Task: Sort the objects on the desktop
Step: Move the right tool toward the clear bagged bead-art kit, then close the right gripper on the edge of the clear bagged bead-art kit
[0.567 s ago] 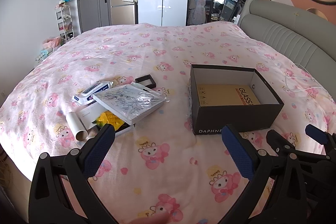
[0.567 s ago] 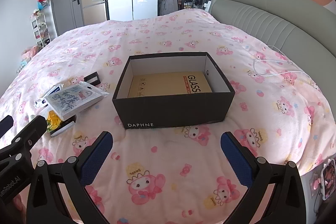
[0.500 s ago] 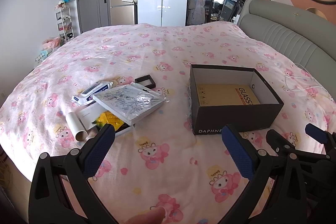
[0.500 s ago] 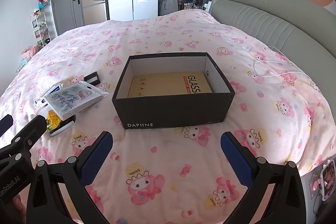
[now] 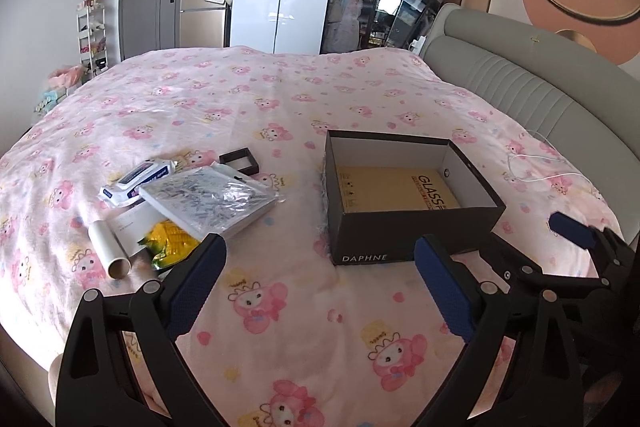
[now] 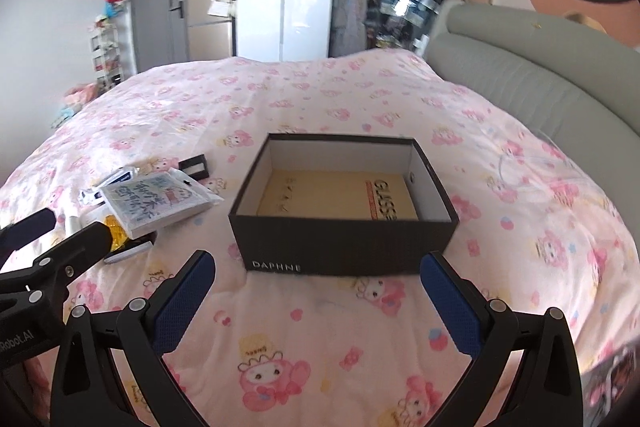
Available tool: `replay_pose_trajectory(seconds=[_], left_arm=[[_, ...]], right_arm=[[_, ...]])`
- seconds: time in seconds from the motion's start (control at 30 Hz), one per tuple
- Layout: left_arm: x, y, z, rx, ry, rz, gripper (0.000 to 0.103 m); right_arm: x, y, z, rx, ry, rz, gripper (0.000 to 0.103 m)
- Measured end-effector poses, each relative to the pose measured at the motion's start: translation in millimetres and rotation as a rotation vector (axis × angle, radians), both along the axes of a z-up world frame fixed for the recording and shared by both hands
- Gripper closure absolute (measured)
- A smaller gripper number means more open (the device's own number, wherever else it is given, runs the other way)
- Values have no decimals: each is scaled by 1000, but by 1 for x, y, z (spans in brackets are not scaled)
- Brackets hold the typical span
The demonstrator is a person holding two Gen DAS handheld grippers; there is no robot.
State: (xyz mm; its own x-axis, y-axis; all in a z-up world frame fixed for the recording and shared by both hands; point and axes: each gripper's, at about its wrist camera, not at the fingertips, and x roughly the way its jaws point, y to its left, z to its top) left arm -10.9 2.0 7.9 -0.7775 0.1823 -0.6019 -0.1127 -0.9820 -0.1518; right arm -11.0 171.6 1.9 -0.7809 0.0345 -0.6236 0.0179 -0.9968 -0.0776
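A black shoe box (image 5: 412,235) marked DAPHNE stands open on the pink bed, with a tan GLASS pack (image 5: 394,189) flat inside; it also shows in the right wrist view (image 6: 344,247). Left of it lies a pile: a wrapped white book (image 5: 208,197), a wet-wipe pack (image 5: 138,181), a small black frame (image 5: 240,161), a yellow bag (image 5: 170,241), a paper tube (image 5: 108,249) and a white card (image 5: 130,223). My left gripper (image 5: 320,283) is open and empty, short of the pile and box. My right gripper (image 6: 316,299) is open and empty before the box.
The pink cartoon bedspread (image 5: 280,107) covers the whole bed. A grey padded headboard (image 5: 532,83) curves along the right. A white cable (image 5: 536,171) lies on the bed right of the box. Wardrobes and a door stand beyond the far edge.
The right wrist view has moved closer to the box and is now blurred by motion. The left gripper has barely moved. Both stay open.
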Motion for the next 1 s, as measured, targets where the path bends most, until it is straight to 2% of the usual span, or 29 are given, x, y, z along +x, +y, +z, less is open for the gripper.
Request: replay_pose_trajectory(seconds=[0.17,0.23,0.37,0.4,0.47,0.57,0.77,0.83,1.0], left_arm=[[-7,-5,-5,14,-8,10,14],[-12,-9,-10,12,-22,17,21],[-20,-18,-22,0,-49,30,25],[-22,-19,-25,3,-55,29,26],[-25,-24,-32,9,-72,34,26],[-29,-27,-40,13,-92,40,26],[-43,-31,-54,-13,-125,55,23],[-49,-35,-58,-17,-134,61,19],[-66,-52,-76,-45,-161,117,18]], right_arm=[[-14,-4,0,3,-1,52,0],[-19,-7,-6,-14,-27,71,2],[-31,-14,-19,-52,-85,113,4],[-33,-16,-22,-61,-100,123,6],[-39,-20,-29,-80,-130,144,22],[-46,-27,-41,-63,-164,155,36],[-56,-38,-53,-51,-160,151,36],[-63,-44,-58,-40,-173,156,36],[-82,-59,-76,-59,-220,176,36]])
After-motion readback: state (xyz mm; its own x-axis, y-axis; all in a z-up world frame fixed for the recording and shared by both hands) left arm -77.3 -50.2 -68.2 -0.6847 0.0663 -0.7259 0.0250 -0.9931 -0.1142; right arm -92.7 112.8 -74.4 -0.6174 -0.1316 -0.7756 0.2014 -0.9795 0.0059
